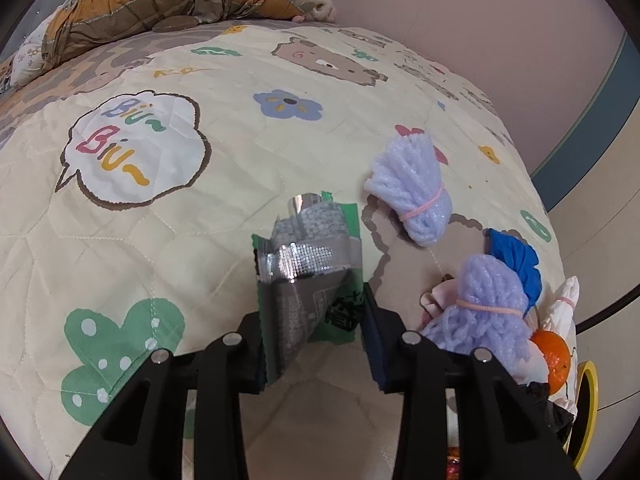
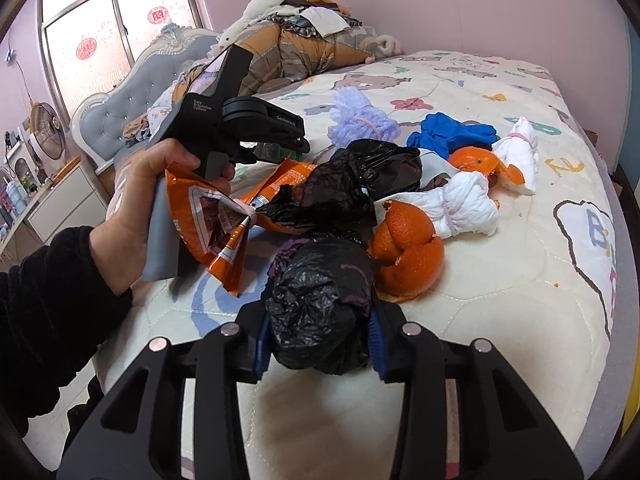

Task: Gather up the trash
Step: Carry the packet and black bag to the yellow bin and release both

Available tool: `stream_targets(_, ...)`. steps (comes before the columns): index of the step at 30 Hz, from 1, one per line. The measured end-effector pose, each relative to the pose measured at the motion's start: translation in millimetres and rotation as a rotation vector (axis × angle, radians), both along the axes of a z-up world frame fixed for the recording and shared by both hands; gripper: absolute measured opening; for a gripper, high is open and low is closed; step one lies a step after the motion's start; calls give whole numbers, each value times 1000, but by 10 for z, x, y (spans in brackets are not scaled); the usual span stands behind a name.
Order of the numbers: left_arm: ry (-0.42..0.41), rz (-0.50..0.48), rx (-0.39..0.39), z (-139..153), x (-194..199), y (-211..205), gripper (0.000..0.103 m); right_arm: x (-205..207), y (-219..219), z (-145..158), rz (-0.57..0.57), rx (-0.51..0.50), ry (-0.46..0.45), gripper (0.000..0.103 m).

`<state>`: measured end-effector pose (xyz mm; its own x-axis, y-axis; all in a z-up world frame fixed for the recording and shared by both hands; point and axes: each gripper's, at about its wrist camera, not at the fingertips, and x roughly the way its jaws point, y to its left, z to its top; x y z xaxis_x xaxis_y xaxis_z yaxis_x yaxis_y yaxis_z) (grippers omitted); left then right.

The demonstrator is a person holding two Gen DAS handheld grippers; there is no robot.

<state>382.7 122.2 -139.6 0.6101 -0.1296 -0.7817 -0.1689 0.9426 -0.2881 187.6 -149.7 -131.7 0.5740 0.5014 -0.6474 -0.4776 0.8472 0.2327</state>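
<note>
The orange peel was largely hidden behind the purple yarn bundle in the left wrist view. The yellow-rimmed object was cut off at the frame edge. Print on the green foil wrapper appeared too small to read.

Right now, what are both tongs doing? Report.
Left tongs shut on green-and-silver foil wrapper. Right tongs shut on crumpled black plastic bag. Nothing blocking.

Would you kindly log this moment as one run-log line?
left gripper: shut on green foil wrapper | right gripper: shut on black plastic bag | surface: bed quilt
</note>
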Motion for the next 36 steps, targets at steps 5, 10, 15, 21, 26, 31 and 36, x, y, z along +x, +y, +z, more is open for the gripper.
stream_targets(5, -61, -2, -33, 187, -162, 20, 35, -189, -69, 125, 25, 38, -66, 36)
stream_targets(10, -116, 15, -18, 447, -353, 81, 35, -358, -171, 273, 31, 102, -93, 36)
stream_targets(15, -156, 41, -30, 708, -517, 226, 35, -471, -261, 369, -2, 113, -111, 36)
stream_targets(21, -204, 37, -25, 972, -835, 264, 36, -690, -417, 612, -56, 113, -210, 36)
stream_targets(26, -261, -6, -1, 1170, -1131, 85, 36, -777, -606, 804, -121, 109, -235, 36)
stream_targets(31, -320, -99, 44, 1339, -1380, -286, 37, -906, -958, 961, -204, 96, -241, 36)
stream_targets(36, -344, -190, 21, 1419, -1498, -669, 37, -1009, -1358, 1063, -287, 72, -251, 36)
